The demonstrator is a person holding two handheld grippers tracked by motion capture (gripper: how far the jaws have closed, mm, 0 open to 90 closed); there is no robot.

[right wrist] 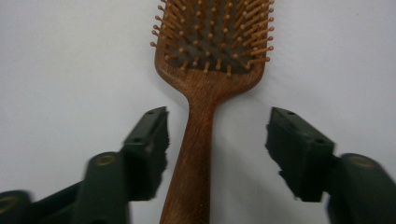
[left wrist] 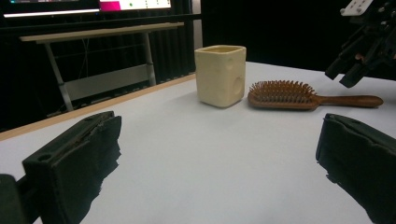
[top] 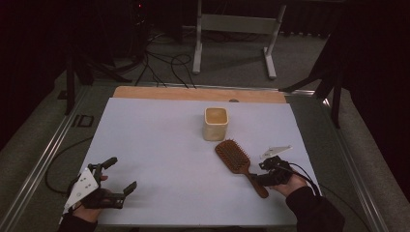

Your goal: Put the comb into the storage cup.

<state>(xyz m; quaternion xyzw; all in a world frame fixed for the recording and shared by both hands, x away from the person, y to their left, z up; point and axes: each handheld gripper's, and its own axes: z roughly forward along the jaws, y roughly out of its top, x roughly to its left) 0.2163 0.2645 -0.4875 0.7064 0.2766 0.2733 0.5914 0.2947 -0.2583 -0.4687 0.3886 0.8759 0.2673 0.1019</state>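
Hairbrush [top: 238, 162]: flat on white table [top: 159, 159], right of centre, bristles up, handle toward near right.
Right gripper [right wrist: 217, 149]: jaws spread either side of handle, pads clear of wood.
Left gripper [top: 121, 175]: near left, jaws wide, holding nothing.
Cup [top: 215, 123]: just beyond brush head.

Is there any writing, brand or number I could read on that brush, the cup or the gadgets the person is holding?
No readable text anywhere.
Hairbrush: plain wood, no brand showing.
Cup: plain cream walls with round dents, no label.
Left gripper and right gripper: no markings that can be read.
Screen strip at the top of the left gripper view: coloured bands with tiny marks, too small and blurred to read.
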